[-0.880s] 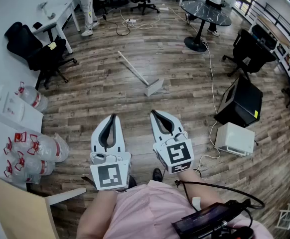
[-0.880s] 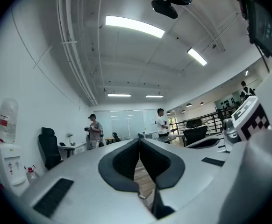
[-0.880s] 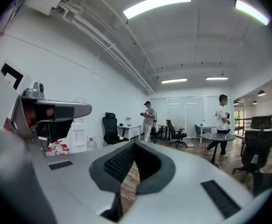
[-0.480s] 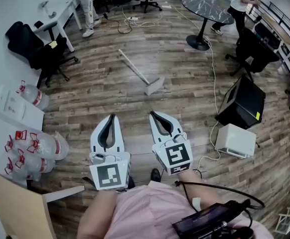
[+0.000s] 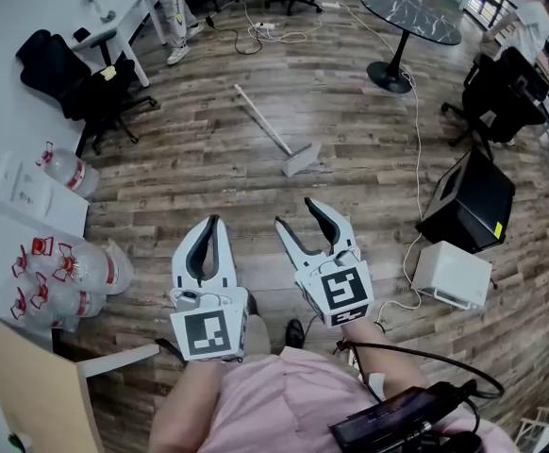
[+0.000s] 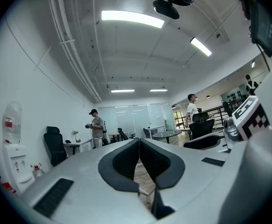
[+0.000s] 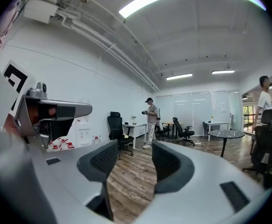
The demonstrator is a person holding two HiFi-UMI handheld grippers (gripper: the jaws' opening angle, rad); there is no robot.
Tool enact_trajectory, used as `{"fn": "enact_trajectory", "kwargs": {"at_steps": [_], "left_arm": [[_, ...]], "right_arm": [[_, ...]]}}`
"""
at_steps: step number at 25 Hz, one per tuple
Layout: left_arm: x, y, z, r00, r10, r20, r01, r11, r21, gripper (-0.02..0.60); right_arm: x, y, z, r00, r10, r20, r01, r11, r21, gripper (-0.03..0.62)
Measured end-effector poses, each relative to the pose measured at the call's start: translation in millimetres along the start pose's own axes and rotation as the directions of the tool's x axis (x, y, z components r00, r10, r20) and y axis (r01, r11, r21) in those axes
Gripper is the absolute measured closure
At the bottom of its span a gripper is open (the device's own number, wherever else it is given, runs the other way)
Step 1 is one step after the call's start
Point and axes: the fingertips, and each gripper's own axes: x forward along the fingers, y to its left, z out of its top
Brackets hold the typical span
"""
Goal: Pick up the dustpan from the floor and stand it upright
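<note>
Opened in the half second before, the jaws of the right gripper (image 5: pixel 294 213) were set wide apart and nothing was held in them; only bare plank floor (image 5: pixel 350 149) was seen through the gap in the right gripper view. The left gripper (image 5: pixel 212 221) was kept just beside it, its jaws brought together at the tips, with nothing gripped between them. Both tools were held low in front of the wearer, whose pink garment (image 5: pixel 274 399) filled the bottom of the head view.

The dustpan (image 5: pixel 300 159) was left lying flat on the floor, well ahead of both grippers and touched by neither. Its long pale handle (image 5: pixel 260 119) was stretched along the boards, up and to the left of the pan, away from the wearer. The pan end was turned towards the right gripper.

A black office chair (image 5: pixel 86 88) was placed at the left, and large water bottles (image 5: pixel 67 281) were clustered lower down on that side. A black case (image 5: pixel 468 201) and a white box (image 5: pixel 452 274) were set on the floor at the right, with a pale cable (image 5: pixel 416 159) trailed past them
</note>
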Motion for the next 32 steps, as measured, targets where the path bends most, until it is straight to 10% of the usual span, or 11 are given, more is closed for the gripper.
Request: {"fn": "enact_trajectory", "kwargs": {"at_steps": [13, 32], "left_arm": [[105, 96, -61, 0.998, 0.002, -0.061, -0.007, 0.997, -0.074, 0.568], [247, 234, -46, 0.999, -0.025, 0.048, 0.029, 0.997, -0.073, 0.568]], "right_arm": [[141, -35, -14, 0.995, -0.084, -0.047, 0.082, 0.996, -0.024, 0.37], [325, -43, 56, 0.992, -0.122, 0.03, 0.124, 0.99, -0.072, 0.391]]}}
